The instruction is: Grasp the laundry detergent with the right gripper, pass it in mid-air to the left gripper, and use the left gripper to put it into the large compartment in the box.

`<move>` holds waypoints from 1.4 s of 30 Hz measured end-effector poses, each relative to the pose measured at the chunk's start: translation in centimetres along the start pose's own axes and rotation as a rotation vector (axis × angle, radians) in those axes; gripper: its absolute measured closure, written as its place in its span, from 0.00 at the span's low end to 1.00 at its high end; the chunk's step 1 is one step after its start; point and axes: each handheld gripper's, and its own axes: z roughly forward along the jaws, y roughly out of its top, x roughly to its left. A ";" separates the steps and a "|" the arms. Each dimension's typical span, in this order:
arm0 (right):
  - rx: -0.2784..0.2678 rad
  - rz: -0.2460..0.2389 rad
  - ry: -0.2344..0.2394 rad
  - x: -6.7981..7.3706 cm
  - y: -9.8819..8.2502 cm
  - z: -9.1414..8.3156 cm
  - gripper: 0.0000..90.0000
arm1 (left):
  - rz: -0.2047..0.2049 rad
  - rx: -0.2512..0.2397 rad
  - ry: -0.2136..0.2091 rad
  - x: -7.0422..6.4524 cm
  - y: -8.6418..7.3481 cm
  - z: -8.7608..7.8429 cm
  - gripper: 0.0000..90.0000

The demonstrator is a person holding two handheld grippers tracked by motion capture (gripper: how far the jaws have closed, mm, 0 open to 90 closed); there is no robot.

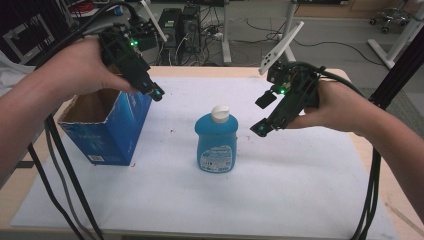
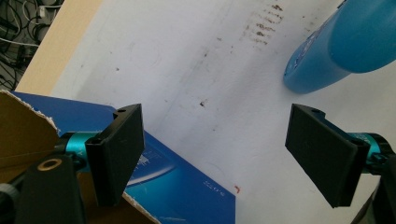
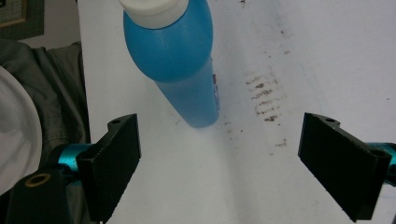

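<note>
I see a wooden table point(image 1: 361, 150) under a stained white sheet point(image 1: 300, 190); behind it, upper frame, grey floor point(image 1: 340, 35), tangled cables point(image 1: 210, 30), white desk legs point(image 1: 226, 30), a caster chair base point(image 1: 392, 20).

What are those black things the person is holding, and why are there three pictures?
They are grippers, hand tools with two flat black jaws that can pinch things. A person holds the left gripper and the right gripper, one in each hand. One picture looks down from above the table. The other two come from small cameras riding on each gripper, so you see its jaws up close. On the white sheet stand a blue bottle with a white cap and an open blue cardboard box. Both grippers are open and hold nothing.
</note>
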 end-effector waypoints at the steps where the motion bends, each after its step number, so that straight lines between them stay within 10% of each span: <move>1: 0.000 -0.004 0.001 0.0 0.1 0.3 0.14 | 0.003 0.001 0.002 0.0 0.0 0.0 0.22; 42: -0.013 -0.128 0.052 1.5 1.6 7.9 0.15 | -0.004 0.001 0.000 0.1 0.0 -0.1 0.22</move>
